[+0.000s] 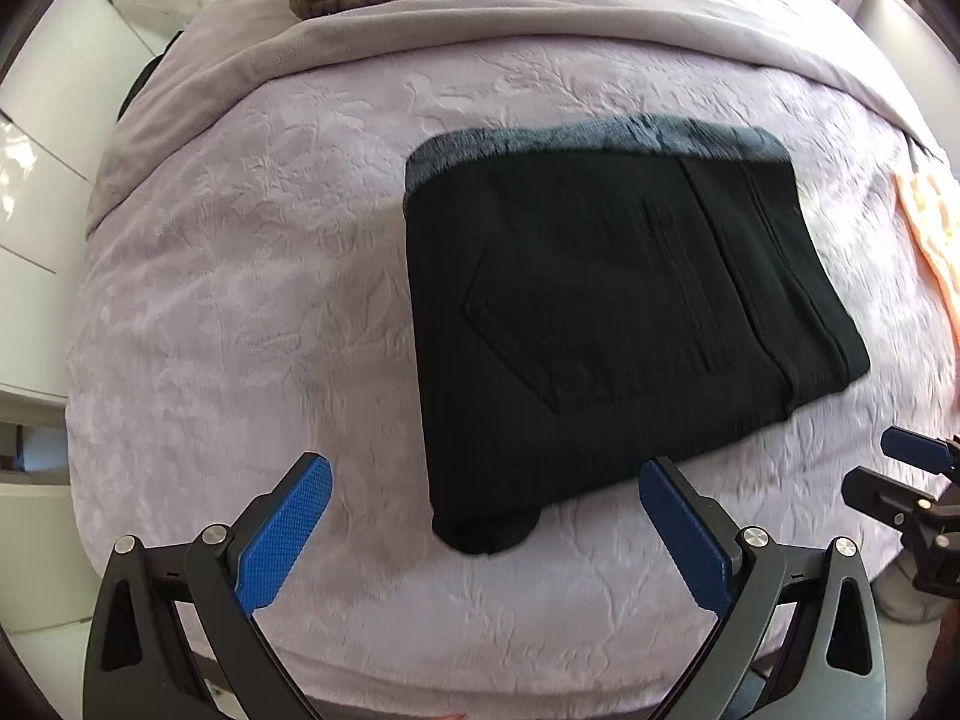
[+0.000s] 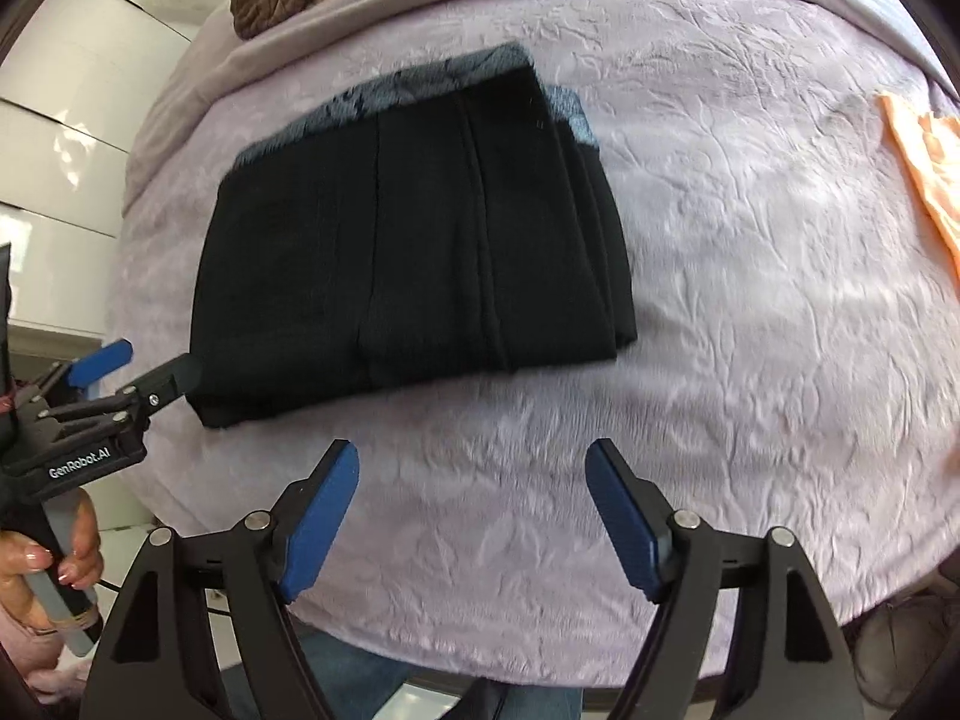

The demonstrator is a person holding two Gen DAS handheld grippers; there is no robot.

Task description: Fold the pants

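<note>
Bright daylight, fisheye-warped edges, slight blur

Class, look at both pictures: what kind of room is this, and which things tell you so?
Most likely a bedroom. The folded pants lie on a bed with an embossed lilac cover, a grey blanket lies further back, and white cupboard fronts stand beside it.

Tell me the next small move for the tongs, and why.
Probably back both away: the black folded pants already lie as a compact rectangle on the lilac embossed bedspread, and the left tongs and right tongs are open, holding nothing.
</note>
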